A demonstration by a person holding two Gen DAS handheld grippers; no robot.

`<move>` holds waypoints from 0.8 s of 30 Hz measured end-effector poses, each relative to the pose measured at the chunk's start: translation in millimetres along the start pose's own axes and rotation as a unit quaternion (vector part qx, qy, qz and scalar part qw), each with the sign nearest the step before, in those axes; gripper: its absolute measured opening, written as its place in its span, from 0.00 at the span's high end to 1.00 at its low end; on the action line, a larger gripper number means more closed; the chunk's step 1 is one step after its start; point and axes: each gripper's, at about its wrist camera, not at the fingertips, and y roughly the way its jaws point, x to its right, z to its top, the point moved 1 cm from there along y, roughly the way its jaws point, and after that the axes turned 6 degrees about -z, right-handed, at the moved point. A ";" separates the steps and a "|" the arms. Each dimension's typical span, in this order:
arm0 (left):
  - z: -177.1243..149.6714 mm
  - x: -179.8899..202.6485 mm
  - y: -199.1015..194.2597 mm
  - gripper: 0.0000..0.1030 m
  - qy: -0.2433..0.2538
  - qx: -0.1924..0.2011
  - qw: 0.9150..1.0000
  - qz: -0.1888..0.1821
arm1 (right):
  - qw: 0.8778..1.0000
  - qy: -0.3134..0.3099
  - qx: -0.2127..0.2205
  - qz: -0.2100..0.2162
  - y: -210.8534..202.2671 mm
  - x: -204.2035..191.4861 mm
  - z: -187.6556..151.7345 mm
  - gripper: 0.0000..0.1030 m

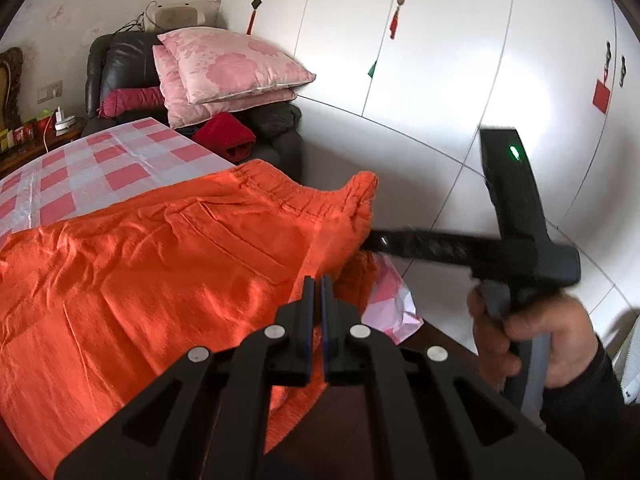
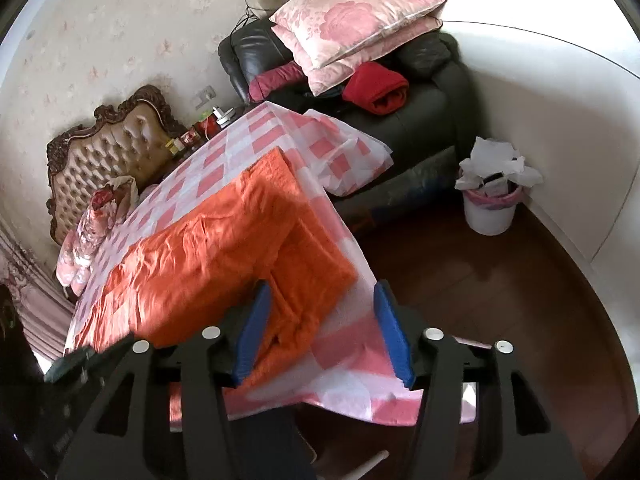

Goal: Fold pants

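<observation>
Orange pants (image 1: 160,264) lie spread on a table under a pink-and-white checked cloth (image 1: 120,160); their elastic waistband (image 1: 280,188) is at the far right end. My left gripper (image 1: 318,292) is at the near edge of the pants, its fingers pressed together with orange cloth between them. From the right wrist, the pants (image 2: 224,248) look partly folded near the table's corner. My right gripper (image 2: 322,288) hovers open above that corner, with its left blue pad (image 2: 252,328) over the cloth. A hand (image 1: 540,340) holds the right gripper beside the waistband.
Behind the table stands a black armchair (image 2: 432,108) piled with pink pillows (image 2: 360,20) and a red garment (image 2: 376,88). A white bin (image 2: 490,204) full of paper stands on the dark wood floor (image 2: 500,300). White wardrobe doors (image 1: 440,60) fill the right side.
</observation>
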 end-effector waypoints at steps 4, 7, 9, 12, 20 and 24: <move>-6.1 6.1 3.7 0.97 0.011 -0.002 1.000 -0.001 | 1.000 -0.006 0.006 -0.016 0.9 -4.5 4.3 0.94; -12.6 11.7 4.1 0.97 0.020 -0.005 1.000 -0.001 | 1.000 0.004 0.010 -0.022 -0.8 0.3 6.5 0.94; -17.6 14.1 8.3 0.97 0.025 -0.013 1.000 0.000 | 1.000 0.013 0.009 -0.019 1.7 4.2 5.1 0.94; -24.0 19.3 18.4 0.95 0.041 -0.022 0.999 0.005 | 1.000 0.022 0.018 -0.013 0.0 5.5 3.9 0.94; -35.9 -8.6 -47.0 0.53 -0.045 0.051 0.997 0.019 | 0.989 0.046 0.066 -0.122 -42.1 30.6 3.5 0.75; -58.4 -57.4 -95.2 0.52 -0.128 0.081 0.979 0.134 | 0.981 -0.058 0.115 -0.143 -64.9 -27.1 -4.8 0.48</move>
